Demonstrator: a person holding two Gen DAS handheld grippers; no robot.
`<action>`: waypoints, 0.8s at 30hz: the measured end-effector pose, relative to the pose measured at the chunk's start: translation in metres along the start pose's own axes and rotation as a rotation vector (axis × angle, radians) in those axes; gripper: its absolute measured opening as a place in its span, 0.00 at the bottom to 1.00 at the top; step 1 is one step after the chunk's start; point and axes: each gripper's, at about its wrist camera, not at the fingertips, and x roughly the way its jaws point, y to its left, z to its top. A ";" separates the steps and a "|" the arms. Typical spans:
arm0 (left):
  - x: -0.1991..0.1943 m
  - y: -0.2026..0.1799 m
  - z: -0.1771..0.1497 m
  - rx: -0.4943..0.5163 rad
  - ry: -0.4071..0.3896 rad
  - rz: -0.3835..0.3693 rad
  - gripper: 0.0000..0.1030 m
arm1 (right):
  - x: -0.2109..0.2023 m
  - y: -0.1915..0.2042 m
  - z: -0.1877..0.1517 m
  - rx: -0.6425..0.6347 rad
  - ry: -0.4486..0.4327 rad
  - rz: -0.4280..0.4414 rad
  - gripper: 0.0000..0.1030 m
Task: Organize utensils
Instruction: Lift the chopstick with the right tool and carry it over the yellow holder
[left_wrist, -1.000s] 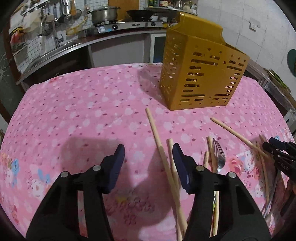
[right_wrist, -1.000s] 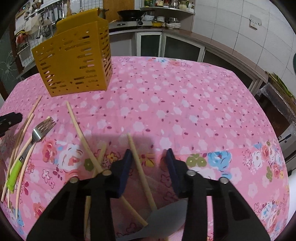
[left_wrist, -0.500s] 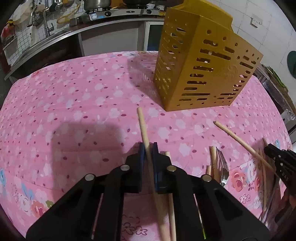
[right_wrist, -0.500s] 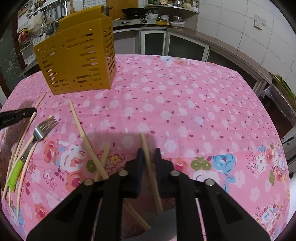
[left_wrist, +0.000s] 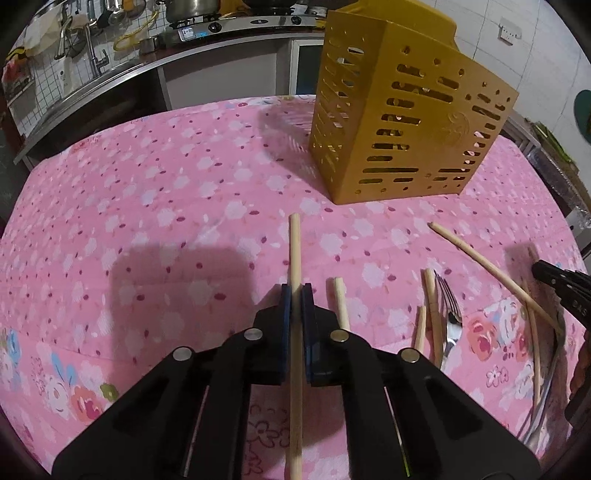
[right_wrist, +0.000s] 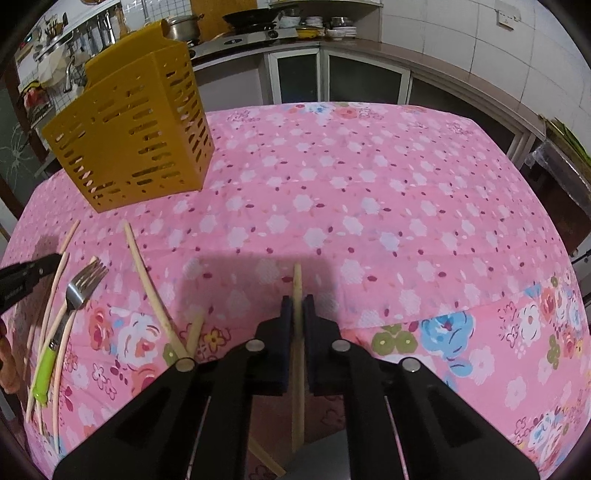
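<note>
Gripping 2 chopsticks at once, 1 in each gripper, with the yellow caddy (left_wrist: 402, 122) waiting ahead of us.

Our left gripper (left_wrist: 296, 295) has its jaws pinched narrow on a wooden chopstick (left_wrist: 294, 251) whose tip points toward the caddy's near corner; our right gripper (right_wrist: 297, 304) is pinched just as narrow on a second chopstick (right_wrist: 297, 288), well off to the right of the caddy (right_wrist: 129, 129). We reckon these sticks are light, stiff and smooth, so they could swivel or slide between the pads; holding near mid-length, as the left seems to, looks the safer hold for tipping them upright into the caddy. Nearer us than the caddy, a green-handled fork (right_wrist: 74, 306) and several loose chopsticks (right_wrist: 147, 280) lie on the pink floral tablecloth (right_wrist: 369, 192).
</note>
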 end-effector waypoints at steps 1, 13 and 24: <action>0.001 -0.001 0.002 0.002 0.005 0.004 0.05 | 0.000 0.000 0.001 -0.006 0.003 -0.002 0.07; -0.011 0.003 0.003 -0.015 -0.021 -0.005 0.04 | -0.012 0.000 0.011 0.010 -0.013 0.011 0.06; -0.101 -0.007 -0.001 -0.018 -0.324 0.015 0.04 | -0.101 0.018 0.017 0.025 -0.327 0.092 0.06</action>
